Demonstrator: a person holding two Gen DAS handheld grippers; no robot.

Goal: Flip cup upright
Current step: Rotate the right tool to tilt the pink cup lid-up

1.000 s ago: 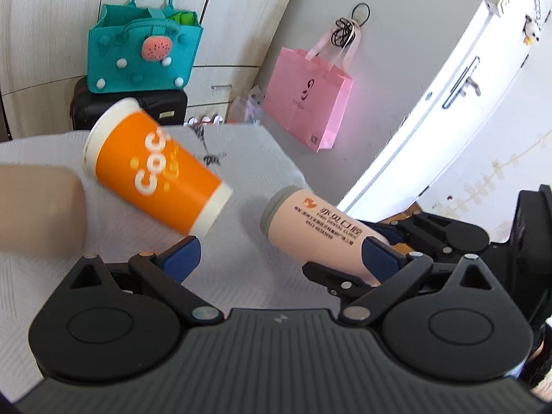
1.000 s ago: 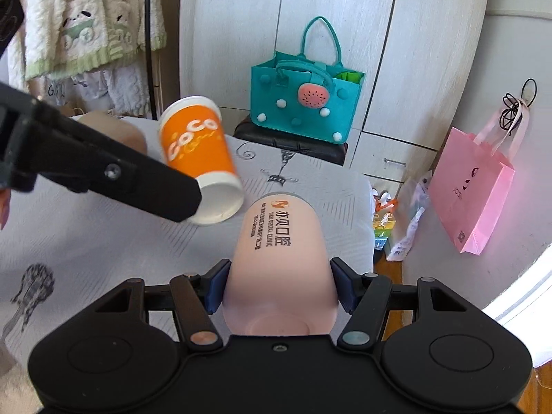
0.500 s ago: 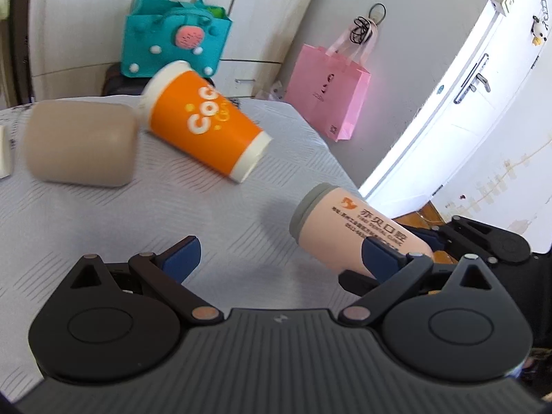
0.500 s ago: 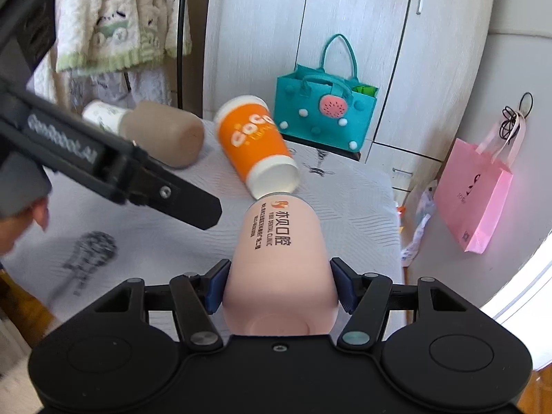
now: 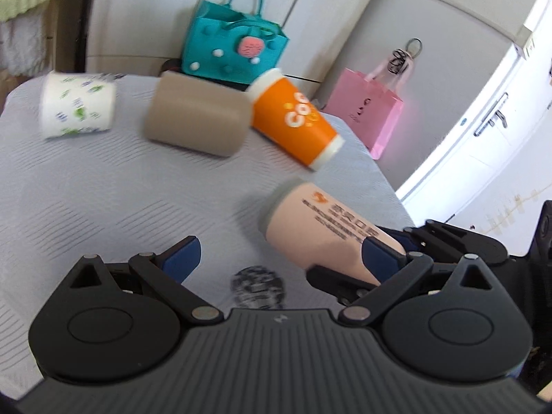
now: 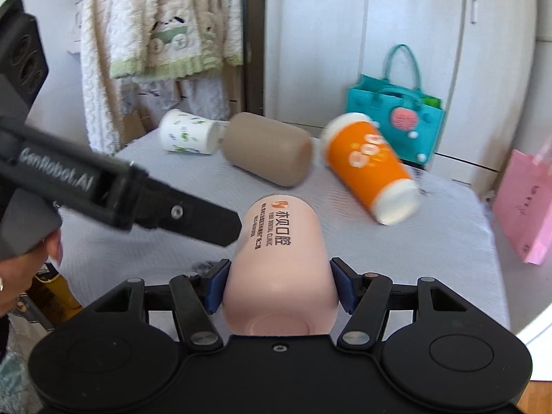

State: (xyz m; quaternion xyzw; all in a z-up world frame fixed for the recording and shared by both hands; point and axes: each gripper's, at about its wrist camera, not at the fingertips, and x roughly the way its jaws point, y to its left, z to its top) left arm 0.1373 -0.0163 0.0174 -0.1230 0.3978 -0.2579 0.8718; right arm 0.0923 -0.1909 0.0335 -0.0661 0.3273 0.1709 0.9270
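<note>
My right gripper [image 6: 277,284] is shut on a pale pink cup [image 6: 279,262] with black print, held on its side above the grey tablecloth, mouth pointing away. The same pink cup [image 5: 317,231] shows in the left wrist view at the right, with the right gripper's fingers [image 5: 383,257] around it. My left gripper [image 5: 281,258] is open and empty above the cloth; it also shows in the right wrist view [image 6: 207,222]. An orange cup [image 6: 369,169], a tan cup [image 6: 265,148] and a white printed cup [image 6: 188,132] lie on their sides farther back.
The table [image 5: 86,189] has a grey cloth with a dark print [image 5: 257,288]. Behind it stand a teal bag [image 5: 234,46] and a pink bag [image 5: 365,112]. Cupboard doors [image 6: 396,34] and hanging clothes [image 6: 162,34] are at the back.
Both grippers have pulled back and up from the table. The pink cup stays held in the right gripper. The tan and white cups have come into view.
</note>
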